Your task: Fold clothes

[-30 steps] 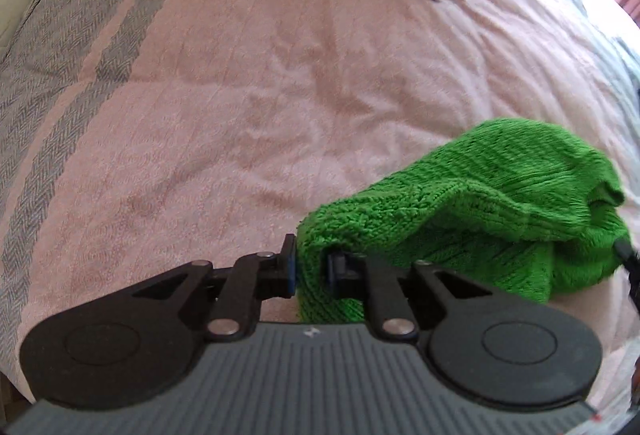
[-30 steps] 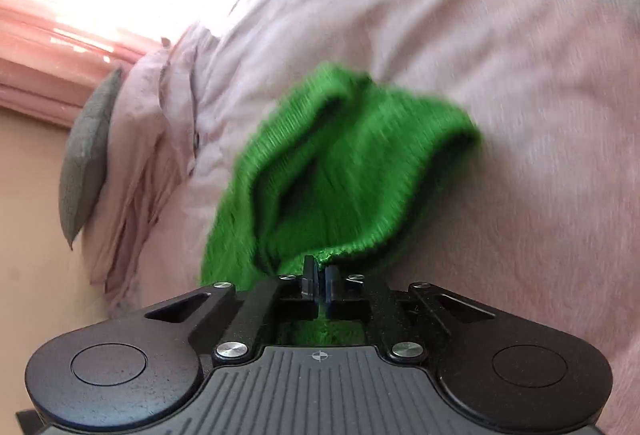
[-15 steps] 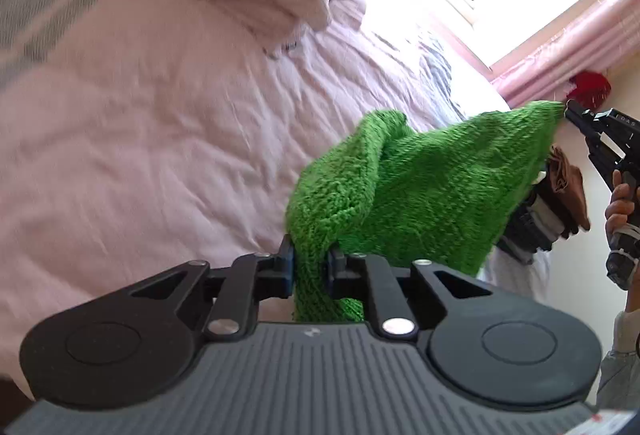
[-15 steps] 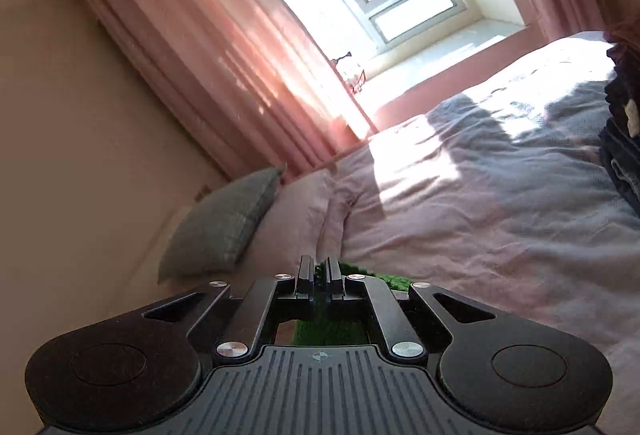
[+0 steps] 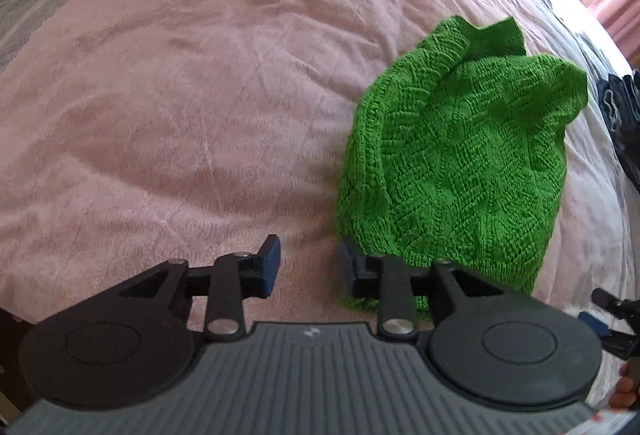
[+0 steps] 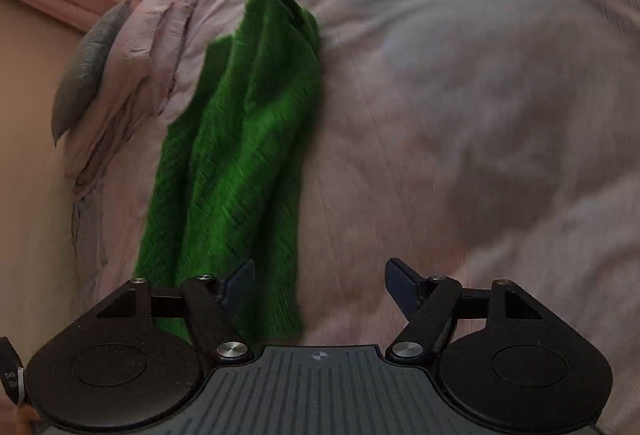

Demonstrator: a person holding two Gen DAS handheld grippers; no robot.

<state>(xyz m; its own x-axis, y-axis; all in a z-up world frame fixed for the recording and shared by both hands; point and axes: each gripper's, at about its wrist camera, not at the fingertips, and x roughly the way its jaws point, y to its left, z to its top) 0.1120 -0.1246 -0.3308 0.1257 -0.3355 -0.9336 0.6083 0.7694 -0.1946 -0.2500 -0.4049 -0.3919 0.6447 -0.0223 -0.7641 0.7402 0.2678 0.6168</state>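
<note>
Both the left gripper (image 5: 308, 267) and right gripper (image 6: 320, 287) hover spread apart beside the green sweater (image 5: 460, 171).

Two fisheye views look forward from the wrists, each close above a pink bed (image 5: 180, 95). The left wrist view faces the green knit garment (image 5: 460, 163) from its left; the right wrist view sees the same garment from its right.

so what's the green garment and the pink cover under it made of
The green knitted garment looks like chunky yarn, perhaps wool or acrylic: raised stitch rows and a zigzag pattern show, with a matte finish. The pink bed cover looks like soft woven cotton, matte and finely creased; its exact fibre cannot be told.
</note>
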